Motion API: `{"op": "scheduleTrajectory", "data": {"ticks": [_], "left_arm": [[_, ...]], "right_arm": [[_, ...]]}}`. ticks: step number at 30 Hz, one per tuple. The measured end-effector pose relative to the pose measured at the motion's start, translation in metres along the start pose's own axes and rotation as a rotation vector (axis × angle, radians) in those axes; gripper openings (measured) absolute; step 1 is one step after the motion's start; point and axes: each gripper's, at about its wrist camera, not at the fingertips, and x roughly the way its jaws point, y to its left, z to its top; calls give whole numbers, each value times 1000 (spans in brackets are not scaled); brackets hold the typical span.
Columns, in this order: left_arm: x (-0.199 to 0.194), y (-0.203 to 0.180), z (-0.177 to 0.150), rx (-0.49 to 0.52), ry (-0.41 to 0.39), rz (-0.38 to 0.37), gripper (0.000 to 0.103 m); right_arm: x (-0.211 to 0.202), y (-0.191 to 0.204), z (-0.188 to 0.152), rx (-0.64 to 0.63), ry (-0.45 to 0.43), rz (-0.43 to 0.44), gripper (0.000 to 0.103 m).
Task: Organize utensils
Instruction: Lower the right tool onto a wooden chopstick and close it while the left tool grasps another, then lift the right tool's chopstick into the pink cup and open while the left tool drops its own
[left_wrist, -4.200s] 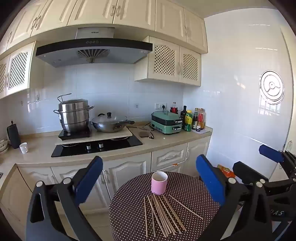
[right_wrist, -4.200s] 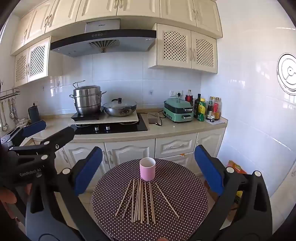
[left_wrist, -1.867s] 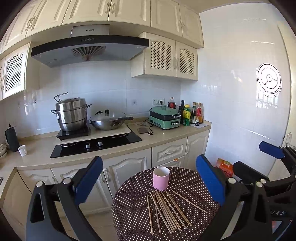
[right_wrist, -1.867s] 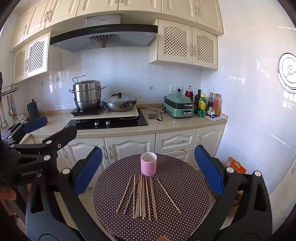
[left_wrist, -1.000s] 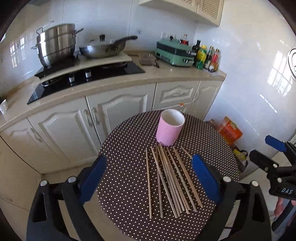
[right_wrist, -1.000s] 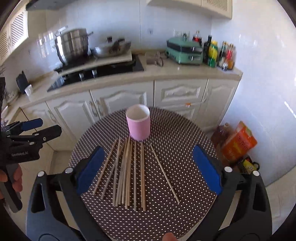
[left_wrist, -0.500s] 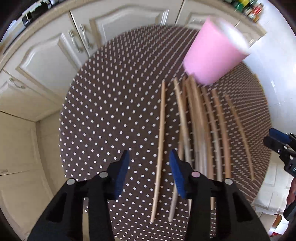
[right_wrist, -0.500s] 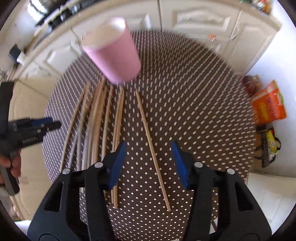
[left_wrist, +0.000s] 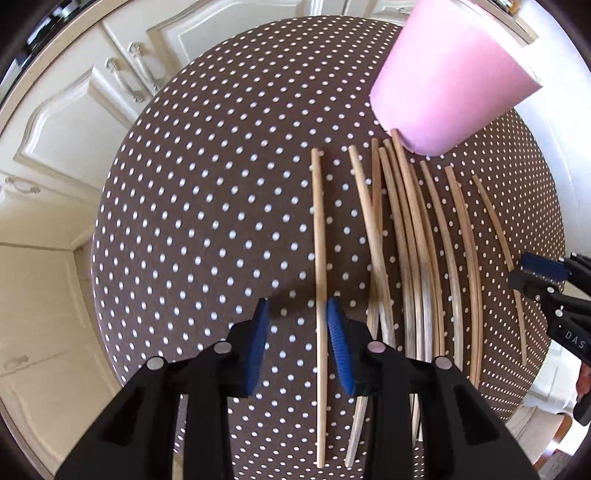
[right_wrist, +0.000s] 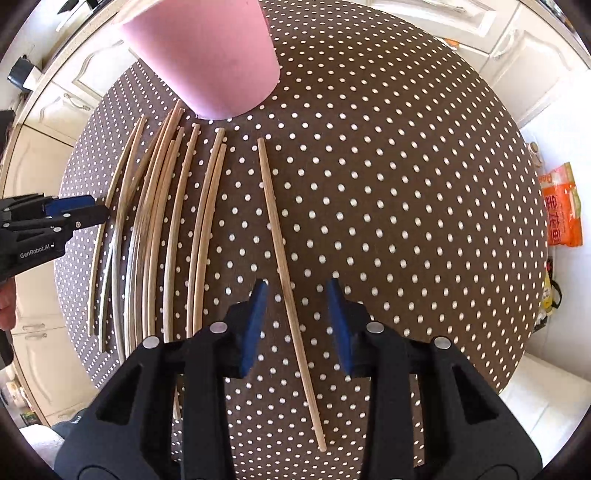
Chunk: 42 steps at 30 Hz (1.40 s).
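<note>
Closing around a single wooden chopstick (left_wrist: 320, 280), the left gripper (left_wrist: 297, 314) has not yet pinched it; the stick runs up the frame just beside the right-hand blue pad (left_wrist: 338, 343), clear of the other. In the right wrist view, the right gripper (right_wrist: 297, 295) is likewise closing over a lone chopstick (right_wrist: 282, 266), which lies untouched between its pads, nearer the left one. More chopsticks (right_wrist: 162, 229) lie in a row on the brown polka-dot round table (right_wrist: 406, 184), their far ends near a pink cup (right_wrist: 210, 55) at the frame's top.
</note>
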Motion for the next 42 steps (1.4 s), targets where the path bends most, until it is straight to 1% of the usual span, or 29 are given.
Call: {"op": "scheduleTrajectory", "data": {"ticks": [5, 7, 8, 9, 10, 11, 12, 13, 15, 19, 21, 25, 27, 29, 31, 34, 35, 36, 38, 40, 41, 42], "left_arm": [[-3, -7, 9, 37, 15, 9, 33], [-2, -9, 12, 39, 20, 16, 32], [-3, -21, 21, 47, 25, 28, 31], [-3, -25, 23, 66, 26, 55, 28], [-3, -29, 23, 75, 26, 53, 23], [-1, -35, 24, 75, 26, 49, 21], [-1, -36, 24, 72, 27, 47, 17], [-1, -38, 26, 68, 28, 39, 8], [-2, -43, 29, 63, 27, 22, 5], [-1, -44, 29, 48, 9, -4, 5], [5, -38, 23, 26, -5, -49, 5], [-10, -41, 19, 11, -78, -121, 5], [-24, -43, 18, 17, -120, -138, 5], [-38, -44, 20, 20, -169, -170, 5], [-57, -45, 18, 30, -214, -179, 5], [-71, -47, 15, 36, -257, -192, 5], [-76, -47, 15, 38, -277, -205, 5], [-83, -39, 11, 39, -294, -216, 5], [-96, -39, 11, 41, -336, -238, 5], [-117, -36, 13, 40, -391, -263, 5], [-125, -39, 15, 40, -418, -273, 5], [-136, -41, 18, 40, -459, -286, 5]], "right_arm": [[11, 10, 22, -44, 18, -36, 34], [18, 17, 27, -70, 22, -66, 29], [20, 24, 26, -87, 24, -90, 23], [24, 31, 27, -96, 25, -107, 18], [29, 33, 30, -90, 26, -113, 15], [31, 35, 30, -78, 29, -112, 9], [33, 33, 33, -64, 34, -109, 6], [35, 31, 35, -51, 40, -93, 6], [33, 27, 39, -29, 53, -67, 6], [32, 24, 45, -6, 59, -44, 5], [25, 12, 44, 18, 54, -21, 5], [2, -5, 31, 77, -1, 54, 5], [-11, -5, 28, 85, -39, 69, 5], [-26, -4, 27, 99, -78, 93, 5], [-42, -7, 27, 113, -117, 114, 5], [-68, -13, 22, 128, -164, 140, 5], [-76, -15, 21, 136, -183, 156, 5], [-86, -20, 20, 142, -200, 169, 5], [-106, -22, 15, 152, -244, 189, 5], [-124, -23, 16, 157, -293, 200, 5], [-142, -14, 12, 160, -321, 204, 5], [-151, -15, 15, 164, -349, 214, 5]]}}
